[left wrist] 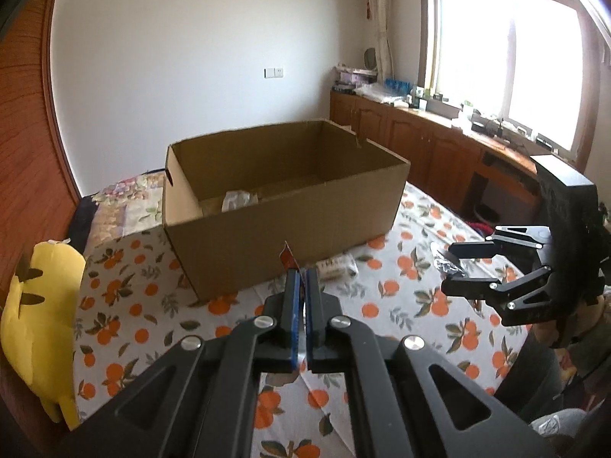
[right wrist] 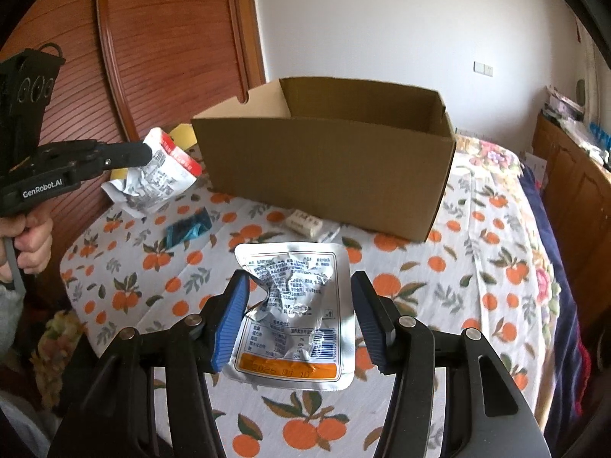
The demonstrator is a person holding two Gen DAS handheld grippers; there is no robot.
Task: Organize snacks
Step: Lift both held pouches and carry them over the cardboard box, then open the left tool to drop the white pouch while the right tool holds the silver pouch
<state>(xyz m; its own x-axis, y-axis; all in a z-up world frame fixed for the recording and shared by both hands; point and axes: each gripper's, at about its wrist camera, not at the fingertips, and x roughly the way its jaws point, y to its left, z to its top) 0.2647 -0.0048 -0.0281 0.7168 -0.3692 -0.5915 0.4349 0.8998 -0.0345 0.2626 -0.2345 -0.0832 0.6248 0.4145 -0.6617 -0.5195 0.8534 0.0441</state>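
2 packets are held clear of the bed: a red-edged packet (right wrist: 160,175) pinched in the fully closed left gripper (left wrist: 301,278), a silver pouch (right wrist: 292,305) between the half-open right gripper (right wrist: 299,297) pads. Carrying both over the box (left wrist: 282,198) rim is judged next.

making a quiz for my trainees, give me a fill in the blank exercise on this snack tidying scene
1. The left tongs are shut on a white crinkled snack packet with a ___ edge.
2. The right tongs hold a ___ foil pouch with an orange date strip.
3. The brown cardboard box stands on a white bedcover printed with ___.

Missing words: red; silver; oranges
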